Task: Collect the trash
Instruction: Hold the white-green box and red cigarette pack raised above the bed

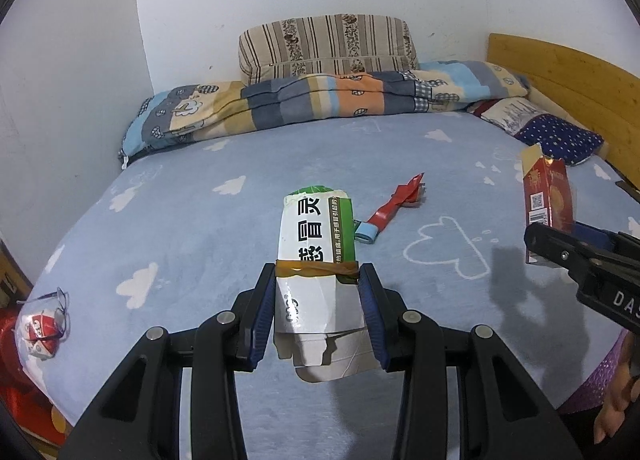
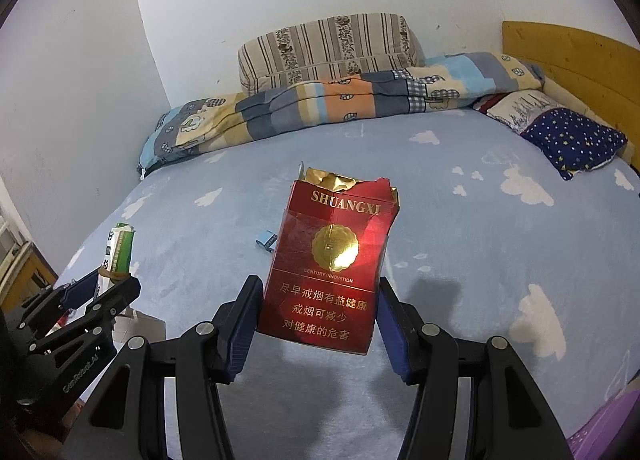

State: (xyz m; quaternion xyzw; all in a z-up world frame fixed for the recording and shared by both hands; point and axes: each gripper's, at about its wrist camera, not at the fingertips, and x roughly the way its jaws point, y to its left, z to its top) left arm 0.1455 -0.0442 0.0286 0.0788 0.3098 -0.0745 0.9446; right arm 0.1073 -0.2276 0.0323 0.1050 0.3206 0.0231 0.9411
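The left gripper [image 1: 318,280] is clamping a white-and-green taped cardboard medicine box [image 1: 316,244] while the right gripper [image 2: 318,292], at three o'clock, is gripping a torn red cigarette pack [image 2: 332,260].

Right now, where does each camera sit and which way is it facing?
Left wrist: on the left gripper, looking along its fingers across the bed toward the wall; holds the white-green box; right gripper at right edge.
Right wrist: on the right gripper, same heading; holds the red cigarette pack; left gripper at left edge.
Shared: striped pillow, folded quilt, headboard, small blue scrap.
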